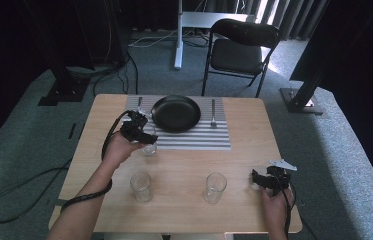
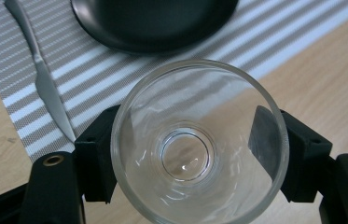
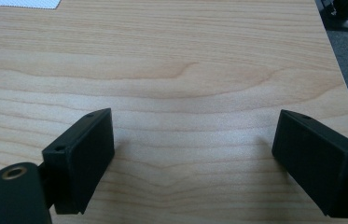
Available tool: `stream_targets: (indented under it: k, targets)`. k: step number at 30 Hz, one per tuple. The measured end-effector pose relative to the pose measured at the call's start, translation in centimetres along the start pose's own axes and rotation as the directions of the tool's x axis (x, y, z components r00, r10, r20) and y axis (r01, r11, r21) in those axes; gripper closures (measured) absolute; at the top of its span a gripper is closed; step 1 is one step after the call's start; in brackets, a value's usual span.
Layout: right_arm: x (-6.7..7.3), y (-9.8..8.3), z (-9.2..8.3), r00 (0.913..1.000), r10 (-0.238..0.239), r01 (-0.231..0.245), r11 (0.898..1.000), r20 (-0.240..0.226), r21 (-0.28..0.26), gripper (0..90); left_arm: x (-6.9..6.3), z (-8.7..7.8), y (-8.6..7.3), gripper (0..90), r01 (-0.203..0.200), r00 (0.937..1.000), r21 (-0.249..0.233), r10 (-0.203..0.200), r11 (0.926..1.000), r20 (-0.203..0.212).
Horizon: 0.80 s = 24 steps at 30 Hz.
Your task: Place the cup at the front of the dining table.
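Note:
A clear drinking glass (image 2: 195,140) sits between the jaws of my left gripper (image 2: 185,154), which is shut on its sides just below the rim. In the high view this glass (image 1: 149,148) is at the front edge of the striped placemat (image 1: 209,137), with the left gripper (image 1: 149,141) over it. I cannot tell whether the glass rests on the table or is lifted. My right gripper (image 1: 255,181) is low over the table's front right part. Its jaws stand wide apart over bare wood in the right gripper view (image 3: 195,158), with nothing between them.
A black plate (image 1: 176,113) lies on the placemat, with a knife (image 2: 45,84) to its left and a fork (image 1: 213,113) to its right. Two more empty glasses (image 1: 140,186) (image 1: 215,187) stand near the table's front. A black chair (image 1: 239,47) stands beyond the table.

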State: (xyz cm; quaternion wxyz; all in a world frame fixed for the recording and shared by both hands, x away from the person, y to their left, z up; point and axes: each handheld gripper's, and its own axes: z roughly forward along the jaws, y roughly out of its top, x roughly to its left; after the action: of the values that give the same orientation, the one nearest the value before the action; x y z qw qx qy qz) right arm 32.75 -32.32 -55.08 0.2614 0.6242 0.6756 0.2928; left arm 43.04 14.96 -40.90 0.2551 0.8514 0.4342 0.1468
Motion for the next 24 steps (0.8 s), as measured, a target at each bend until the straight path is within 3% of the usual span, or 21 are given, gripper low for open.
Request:
stream_targets:
  k: [17,24]
  targets:
    - [0.0,0.0,0.0,1.0000,0.001,-0.001,1.000,0.000,0.000,12.3,3.5,1.7,1.9,29.0,0.091,0.9953,-0.020,-0.092,0.9956,-0.032]
    - [0.0,0.0,0.0,1.0000,0.001,-0.001,1.000,0.001,0.000,12.3,4.5,2.9,2.7,29.0,0.097,0.9943,-0.012,-0.097,0.9952,-0.043]
